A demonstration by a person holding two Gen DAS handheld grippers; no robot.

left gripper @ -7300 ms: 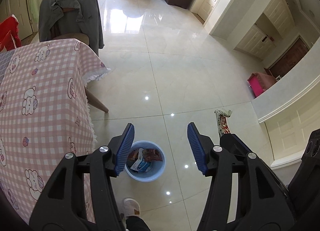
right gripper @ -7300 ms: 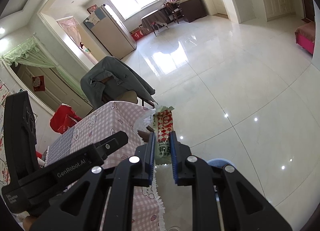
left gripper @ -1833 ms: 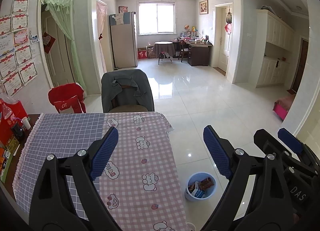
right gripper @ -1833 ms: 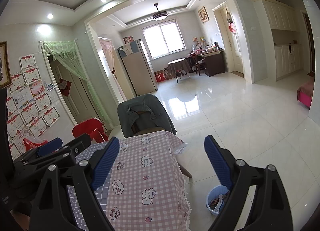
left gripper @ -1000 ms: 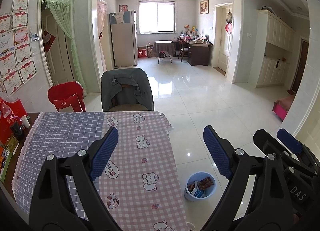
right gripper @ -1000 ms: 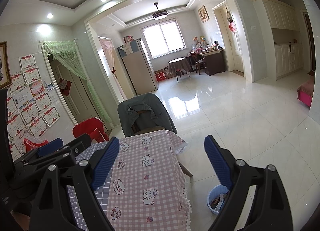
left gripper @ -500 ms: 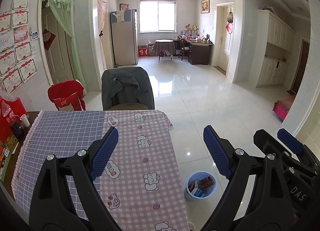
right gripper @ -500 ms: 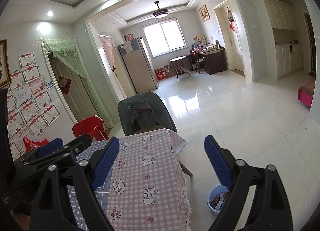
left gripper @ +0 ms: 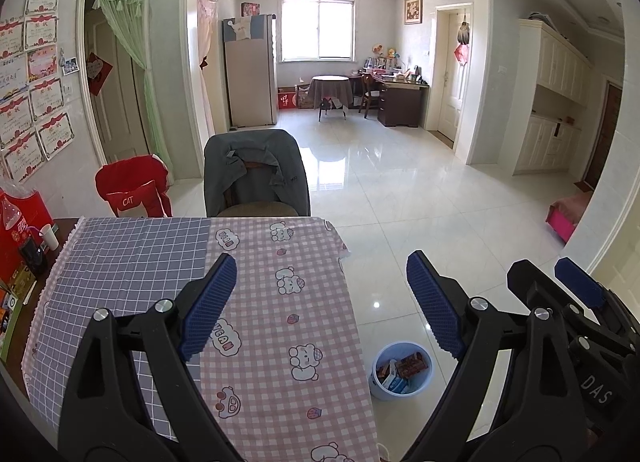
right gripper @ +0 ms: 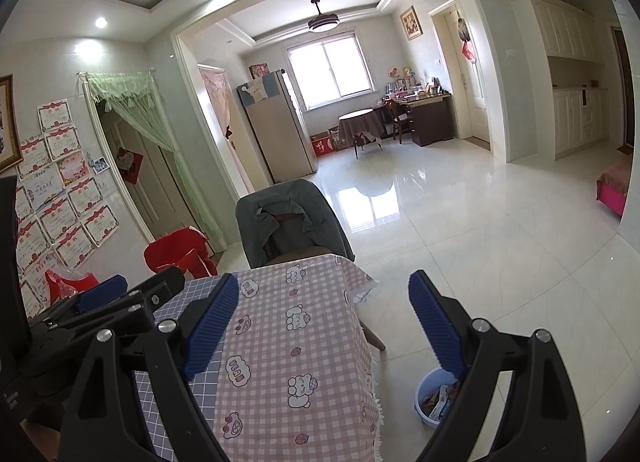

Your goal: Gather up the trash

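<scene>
Left gripper (left gripper: 320, 302): jaws spread wide, nothing between the blue ribbed pads (left gripper: 208, 304); held above the near end of the table, tilted gently downward.
Right gripper (right gripper: 320, 322): likewise wide apart and empty; held just right of the left gripper, over the table's right edge. Its black frame and one blue pad show at the right margin of the left wrist view.
Table (left gripper: 256, 286): directly under both grippers, running away toward the far side; covered by two cloths laid side by side.
Pink cloth (left gripper: 288, 334): right half of the table, checked, printed with bears and strawberries; hangs over the right edge.
Grey cloth (left gripper: 132, 258): left half, plain grid pattern.
Trash bin (left gripper: 402, 370): small pale-blue bucket on the floor, just right of the table near its near end; upright.
Trash (left gripper: 400, 368): several wrappers and small packets lying inside the bin; kinds too small to tell.
Chair (left gripper: 256, 173): at the table's far end, a grey jacket draped over its back.
Red chair (left gripper: 134, 191): left of the grey-draped chair, near the wall.
Floor (left gripper: 420, 201): glossy white tile, stretching far right.
</scene>
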